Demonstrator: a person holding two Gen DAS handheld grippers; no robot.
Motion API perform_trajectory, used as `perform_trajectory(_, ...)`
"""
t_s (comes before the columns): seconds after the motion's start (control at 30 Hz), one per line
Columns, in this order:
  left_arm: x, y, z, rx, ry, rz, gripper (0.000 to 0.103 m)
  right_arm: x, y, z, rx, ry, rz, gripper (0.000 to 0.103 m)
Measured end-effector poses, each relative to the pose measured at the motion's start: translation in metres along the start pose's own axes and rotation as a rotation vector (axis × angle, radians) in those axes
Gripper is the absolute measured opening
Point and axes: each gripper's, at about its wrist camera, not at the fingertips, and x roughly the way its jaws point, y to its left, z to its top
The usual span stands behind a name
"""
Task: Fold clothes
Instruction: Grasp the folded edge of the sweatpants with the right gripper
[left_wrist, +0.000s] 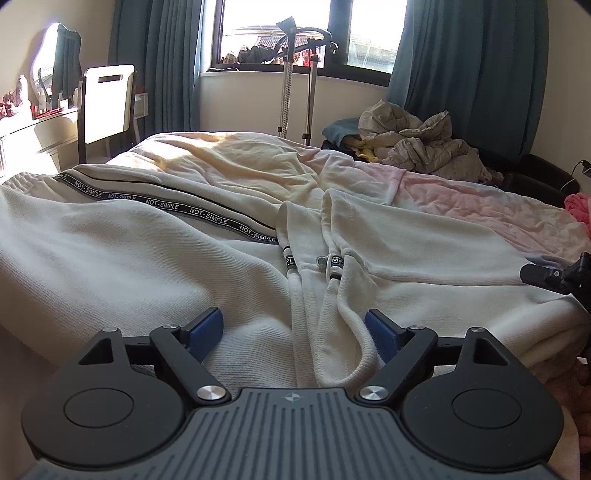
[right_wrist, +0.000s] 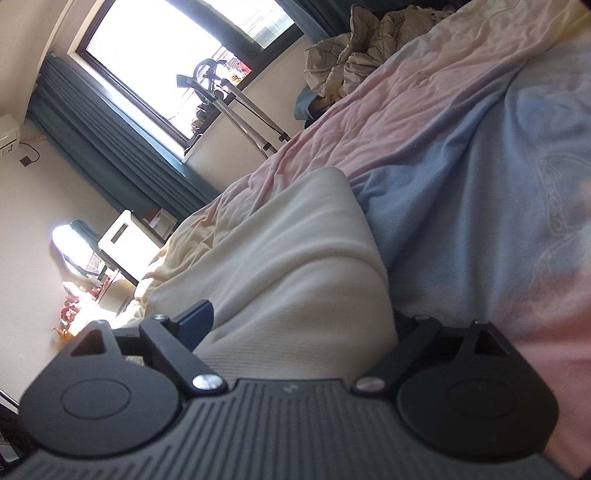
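Note:
A cream hoodie lies spread on the bed, with a black "NOT-SIMPLE" tape stripe along one sleeve and two drawstrings running toward me. My left gripper is open just above the hoodie's front, its blue pads on either side of the drawstrings. My right gripper is rolled sideways and open, with a thick fold of the hoodie lying between its fingers; the right finger is mostly hidden by the cloth. The right gripper's tip shows at the right edge of the left wrist view.
The bed has a pink, blue and cream sheet. A crumpled grey quilt lies at the far right. A garment steamer stand is by the window with teal curtains. A chair and dressing table are at the left.

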Motion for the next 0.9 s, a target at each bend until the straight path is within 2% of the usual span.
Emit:
perform_trajectory(0.13, 0.000, 0.001, 0.000, -0.003, 0.000, 0.002, 0.087, -0.009, 0.006, 0.003, -0.013, -0.073, 0.084, 0.094)
perform_trajectory(0.2, 0.000, 0.001, 0.000, -0.002, -0.001, 0.001, 0.087, -0.009, 0.003, 0.004, -0.004, -0.081, 0.101, 0.095)
perform_trajectory(0.3, 0.000, 0.000, 0.000, 0.006, -0.003, 0.004, 0.087, 0.007, -0.009, 0.003, 0.047, 0.026, 0.032, 0.095)
perform_trajectory(0.33, 0.000, -0.001, -0.001, 0.009, -0.003, 0.007, 0.087, 0.008, -0.009, 0.002, 0.032, 0.033, 0.023, 0.093)
perform_trajectory(0.47, 0.001, 0.001, 0.000, 0.001, -0.001, 0.006, 0.087, -0.001, 0.004, 0.005, 0.017, -0.025, 0.052, 0.093)
perform_trajectory(0.57, 0.001, 0.001, 0.000, 0.001, -0.001, 0.008, 0.087, -0.013, 0.017, 0.007, -0.043, -0.109, 0.093, 0.093)
perform_trajectory(0.67, 0.001, 0.001, 0.000, 0.001, 0.000, 0.010, 0.087, -0.019, 0.030, 0.005, -0.128, -0.162, 0.091, 0.093)
perform_trajectory(0.77, 0.001, 0.000, 0.000, 0.000, 0.004, 0.014, 0.087, -0.023, 0.045, 0.002, -0.219, -0.195, 0.100, 0.090)
perform_trajectory(0.9, 0.002, 0.001, -0.001, 0.000, 0.011, 0.019, 0.087, -0.023, 0.057, 0.001, -0.251, -0.199, 0.096, 0.090)
